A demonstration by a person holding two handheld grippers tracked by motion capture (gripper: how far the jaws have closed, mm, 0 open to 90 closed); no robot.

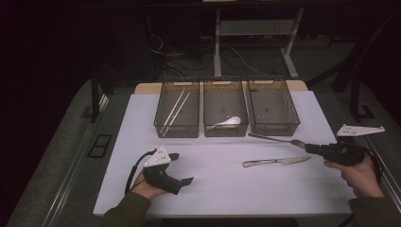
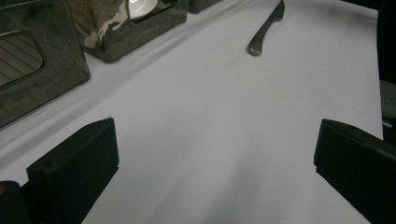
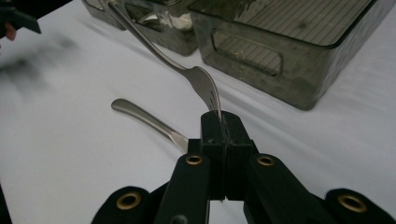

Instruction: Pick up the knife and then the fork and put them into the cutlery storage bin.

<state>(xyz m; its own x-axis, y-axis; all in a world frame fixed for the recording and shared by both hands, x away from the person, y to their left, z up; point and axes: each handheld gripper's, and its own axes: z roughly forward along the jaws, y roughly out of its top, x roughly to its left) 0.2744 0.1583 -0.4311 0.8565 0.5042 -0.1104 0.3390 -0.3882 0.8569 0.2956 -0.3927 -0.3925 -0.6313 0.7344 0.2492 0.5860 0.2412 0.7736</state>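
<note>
Black handheld grippers, olive sleeves

Each gripper (image 1: 182,169) (image 1: 307,148) carries a white three-cornered plate and black cable; brass rivets stud the right gripper's jaw arms.

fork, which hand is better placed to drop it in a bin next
Right. The right tongs are shut on the fork by its tines, close to the empty right bin. The left tongs are open, holding nothing, farther back on the table.

A polished metal fork (image 3: 196,77) and knife (image 1: 275,161) are catching the light on a smooth, matt white surface (image 1: 222,184), beside smoky translucent plastic bins (image 1: 225,113); the right hand-held gripper (image 3: 223,122) is showing matt black plastic with brass-coloured rivets.
</note>
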